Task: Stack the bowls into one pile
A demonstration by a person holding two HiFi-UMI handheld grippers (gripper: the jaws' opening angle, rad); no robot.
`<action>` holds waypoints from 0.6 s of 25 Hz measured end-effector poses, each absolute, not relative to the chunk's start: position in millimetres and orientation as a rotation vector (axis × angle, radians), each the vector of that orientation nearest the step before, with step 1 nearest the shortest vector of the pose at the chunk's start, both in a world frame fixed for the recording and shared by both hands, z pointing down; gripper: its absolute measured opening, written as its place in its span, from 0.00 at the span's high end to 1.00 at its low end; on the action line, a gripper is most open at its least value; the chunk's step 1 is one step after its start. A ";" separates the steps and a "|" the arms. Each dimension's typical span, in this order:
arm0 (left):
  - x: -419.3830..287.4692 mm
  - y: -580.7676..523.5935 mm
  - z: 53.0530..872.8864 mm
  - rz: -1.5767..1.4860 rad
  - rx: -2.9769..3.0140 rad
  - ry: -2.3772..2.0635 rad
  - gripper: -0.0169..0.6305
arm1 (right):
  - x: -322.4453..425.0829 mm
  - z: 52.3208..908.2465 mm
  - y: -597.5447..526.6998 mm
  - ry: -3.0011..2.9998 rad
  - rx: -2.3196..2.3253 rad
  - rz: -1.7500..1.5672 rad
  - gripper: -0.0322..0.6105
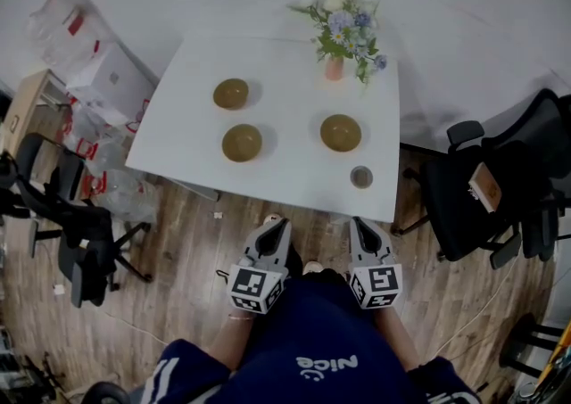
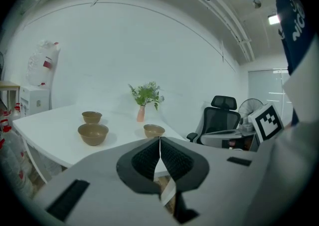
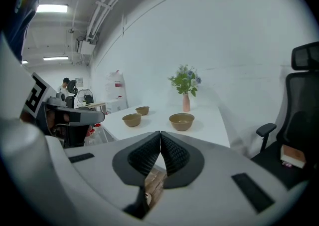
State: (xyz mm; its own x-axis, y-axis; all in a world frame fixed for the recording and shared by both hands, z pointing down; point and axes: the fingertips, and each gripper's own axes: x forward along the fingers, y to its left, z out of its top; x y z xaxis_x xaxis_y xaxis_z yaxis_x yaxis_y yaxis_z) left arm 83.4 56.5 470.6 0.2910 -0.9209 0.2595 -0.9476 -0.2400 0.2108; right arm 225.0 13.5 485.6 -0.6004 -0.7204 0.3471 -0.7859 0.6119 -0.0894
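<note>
Nothing is being stacked yet: far bowl [image 1: 231, 94], near-left bowl [image 1: 242, 143] and right bowl [image 1: 341, 133] are all 3 sitting apart on the bench [image 1: 294, 175]. Left gripper [image 1: 276, 224] and right gripper [image 1: 359, 224] are hovering short of it, jaws together, empty.

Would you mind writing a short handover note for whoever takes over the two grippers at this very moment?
Grippers: the left gripper is shut and empty; the right gripper is shut and empty. Both are short of the near edge of the white table.
Things: three bowls sit apart on the table: far-left bowl, near-left bowl, right bowl.
Done: nothing stacked.
Left: nest all three into one pile. Mind the flower vase and the small round object.
</note>
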 end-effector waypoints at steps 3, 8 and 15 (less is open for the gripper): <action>71.3 35.0 471.5 0.120 2.262 -1.662 0.94 | 221.5 485.0 -1.9 -2.536 1.281 0.351 0.91; 53.3 -15.6 463.2 0.139 2.341 -1.595 0.94 | 206.7 480.2 -41.3 -2.501 1.378 0.363 0.91; 30.0 -76.8 455.9 0.161 2.444 -1.492 0.94 | 187.8 479.0 -91.3 -2.430 1.478 0.371 0.91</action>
State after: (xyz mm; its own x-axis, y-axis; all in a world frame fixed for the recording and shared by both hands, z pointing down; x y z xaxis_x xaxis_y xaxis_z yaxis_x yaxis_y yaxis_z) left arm 30.0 -76.8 455.9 0.4625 -0.8552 0.2339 -0.8854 -0.4315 0.1727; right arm 187.8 -91.3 479.0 -0.4417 -0.8220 0.3595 -0.8918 0.4460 -0.0761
